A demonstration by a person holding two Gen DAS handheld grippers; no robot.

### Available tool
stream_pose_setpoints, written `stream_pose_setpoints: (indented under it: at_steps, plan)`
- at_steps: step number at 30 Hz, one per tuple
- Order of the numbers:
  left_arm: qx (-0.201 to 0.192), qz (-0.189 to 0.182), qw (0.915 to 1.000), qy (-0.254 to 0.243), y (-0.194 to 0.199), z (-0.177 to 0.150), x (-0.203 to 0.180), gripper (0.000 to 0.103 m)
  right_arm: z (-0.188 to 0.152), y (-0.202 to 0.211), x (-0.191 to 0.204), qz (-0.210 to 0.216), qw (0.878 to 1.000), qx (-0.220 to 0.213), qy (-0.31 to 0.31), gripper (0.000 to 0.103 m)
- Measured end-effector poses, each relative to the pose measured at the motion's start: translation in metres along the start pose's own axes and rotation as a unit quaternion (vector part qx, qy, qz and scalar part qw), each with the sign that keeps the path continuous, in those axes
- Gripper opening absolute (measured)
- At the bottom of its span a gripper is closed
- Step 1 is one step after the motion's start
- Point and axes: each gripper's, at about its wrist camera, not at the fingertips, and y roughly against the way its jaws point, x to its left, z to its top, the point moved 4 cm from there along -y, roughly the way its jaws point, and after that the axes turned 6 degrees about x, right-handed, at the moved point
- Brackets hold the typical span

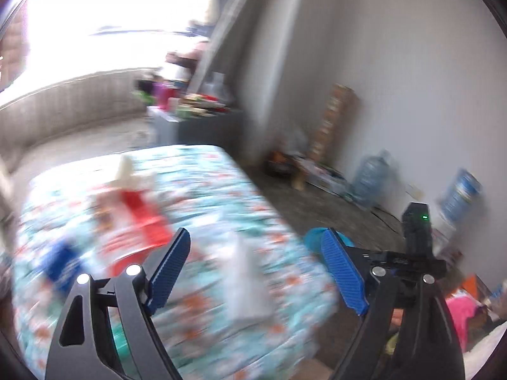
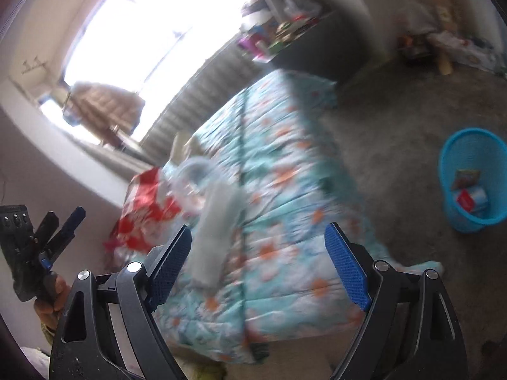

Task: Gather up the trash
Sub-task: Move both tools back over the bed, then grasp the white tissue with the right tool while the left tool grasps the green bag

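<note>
A round blue plastic mesh wastebasket [image 2: 473, 179] stands upright on the floor beside the bed, containing several wrappers. A red-and-white crumpled wrapper [image 2: 144, 209] and a blurred white item [image 2: 218, 221] lie on the floral bedspread.

Both cameras ride behind their own tongs and look steeply down over the bed [image 1: 206, 209], from well above it. The left view faces the bright window [image 1: 111, 15] and side wall; the right view, rolled, also catches the blue basket [image 2: 472, 158] on the floor. They share the bed, the window and the cluttered shelf [image 2: 285, 34].
</note>
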Motion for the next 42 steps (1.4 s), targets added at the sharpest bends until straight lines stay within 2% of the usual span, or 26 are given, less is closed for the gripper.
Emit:
stream_pose_setpoints:
  at_steps: [3,5,10,14,20,23,28,31,34,36,37,38,41,42]
  plan:
    - [-0.016,0.039,0.9984,0.036,0.029,-0.024,0.043,0.084,-0.010,-0.026,0.023,0.026,0.999,0.039,0.019,0.082]
    - [-0.015,0.061,0.9964,0.057,0.041,-0.047,0.065,0.084,-0.018,-0.042,0.035,0.023,0.997,0.060,0.031,0.082]
    - [0.016,0.107,0.9899,0.092,0.045,-0.097,0.105,0.084,-0.031,-0.067,0.044,0.017,0.995,0.101,0.018,0.082]
    - [0.025,0.121,0.9880,0.092,0.042,-0.122,0.120,0.084,-0.032,-0.077,0.043,0.018,0.994,0.111,0.003,0.079]
    - [0.035,0.135,0.9891,0.047,0.023,-0.128,0.118,0.084,-0.025,-0.090,0.049,0.004,0.994,0.111,-0.011,0.072]
    - [0.032,0.148,0.9885,0.000,0.009,-0.123,0.108,0.084,-0.022,-0.096,0.052,-0.018,0.994,0.107,-0.004,0.068]
    - [0.054,0.184,0.9792,-0.066,-0.022,-0.124,0.102,0.072,-0.020,-0.108,0.059,-0.051,0.993,0.107,0.016,0.061]
    - [0.055,0.198,0.9741,-0.094,-0.030,-0.126,0.097,0.069,-0.020,-0.115,0.061,-0.077,0.991,0.109,0.027,0.053]
    - [0.056,0.196,0.9740,-0.098,-0.033,-0.127,0.095,0.065,-0.022,-0.120,0.063,-0.098,0.988,0.111,0.041,0.042]
    - [0.061,0.188,0.9757,-0.094,-0.034,-0.128,0.095,0.060,-0.024,-0.120,0.063,-0.108,0.987,0.111,0.049,0.030]
    - [0.070,0.183,0.9767,-0.089,-0.037,-0.130,0.096,0.057,-0.025,-0.121,0.063,-0.113,0.986,0.111,0.052,0.027]
    - [0.075,0.181,0.9768,-0.085,-0.038,-0.132,0.098,0.056,-0.026,-0.121,0.063,-0.120,0.985,0.110,0.055,0.019]
    - [0.081,0.185,0.9760,-0.082,-0.041,-0.136,0.099,0.055,-0.027,-0.118,0.059,-0.112,0.987,0.109,0.048,0.003]
    - [0.081,0.186,0.9757,-0.083,-0.040,-0.136,0.099,0.054,-0.026,-0.116,0.057,-0.107,0.987,0.108,0.044,0.002]
